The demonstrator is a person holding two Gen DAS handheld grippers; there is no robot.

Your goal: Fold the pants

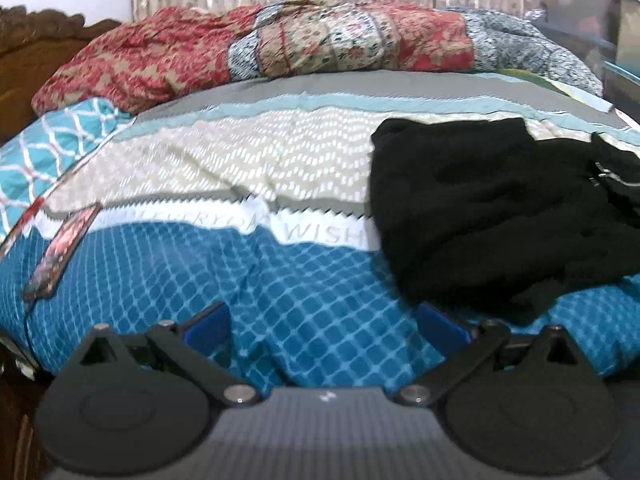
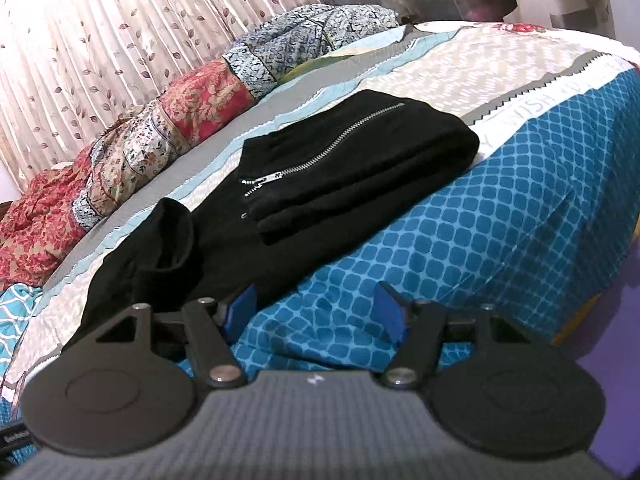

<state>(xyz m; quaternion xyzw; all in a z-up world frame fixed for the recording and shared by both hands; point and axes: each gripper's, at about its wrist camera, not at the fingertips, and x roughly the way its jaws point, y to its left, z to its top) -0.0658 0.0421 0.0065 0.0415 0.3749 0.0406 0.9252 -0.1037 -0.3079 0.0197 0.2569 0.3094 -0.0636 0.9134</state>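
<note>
Black pants [image 2: 320,168] with silver zippers lie on the bed, folded over themselves; the doubled part is on the right and a rumpled end [image 2: 160,240] trails to the left. In the left wrist view the pants [image 1: 500,208] are a dark heap at the right. My left gripper [image 1: 324,328] is open over the blue checked sheet [image 1: 200,280], left of the pants, with nothing between its blue pads. My right gripper [image 2: 316,312] is open too, just in front of the pants' near edge; its left pad [image 2: 240,312] is close to the cloth, touching or not I cannot tell.
A rolled patchwork quilt [image 1: 260,48] in red and blue prints lies along the far side of the bed, under a leaf-print curtain [image 2: 100,40]. A teal patterned pillow [image 1: 48,152] sits at the left. Plastic storage boxes [image 1: 580,12] stand beyond the bed. The bed's edge [image 2: 592,272] drops off at the right.
</note>
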